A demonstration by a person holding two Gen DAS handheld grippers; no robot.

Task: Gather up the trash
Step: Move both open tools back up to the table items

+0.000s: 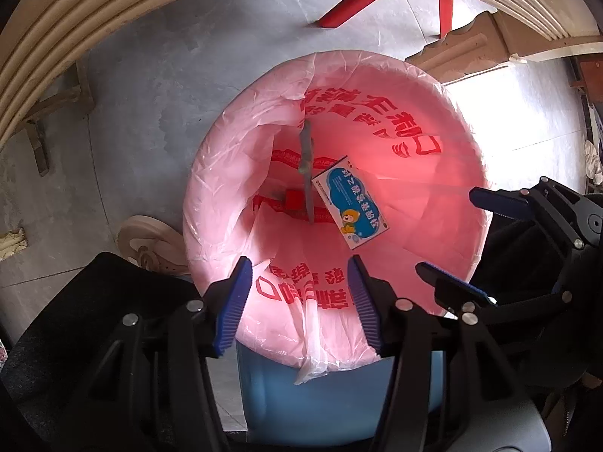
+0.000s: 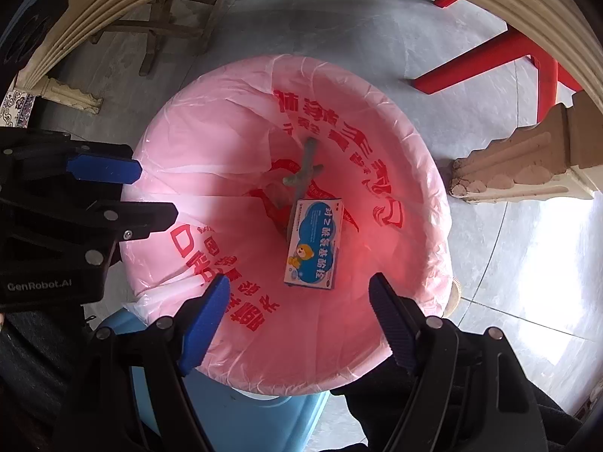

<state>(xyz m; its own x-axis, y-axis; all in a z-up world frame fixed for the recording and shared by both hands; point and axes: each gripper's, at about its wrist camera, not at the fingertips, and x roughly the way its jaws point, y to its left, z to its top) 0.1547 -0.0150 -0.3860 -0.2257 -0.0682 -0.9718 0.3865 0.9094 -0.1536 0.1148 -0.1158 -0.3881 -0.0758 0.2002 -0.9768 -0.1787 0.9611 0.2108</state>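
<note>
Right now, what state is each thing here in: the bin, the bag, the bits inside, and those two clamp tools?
Blue bin: upright, lined.
Pink bag: spread open over the bin's rim.
Small blue box: lying inside the bag, label up.
Grey stick: inside the bag, partly under the box.
Left tool: open, empty, above the bag.
Right tool: open, empty, above the bag.

pink bag (image 2: 264, 324) with red print; blue bin (image 2: 241, 422); blue-white box (image 2: 314, 243); red stool (image 2: 527, 60)
</note>
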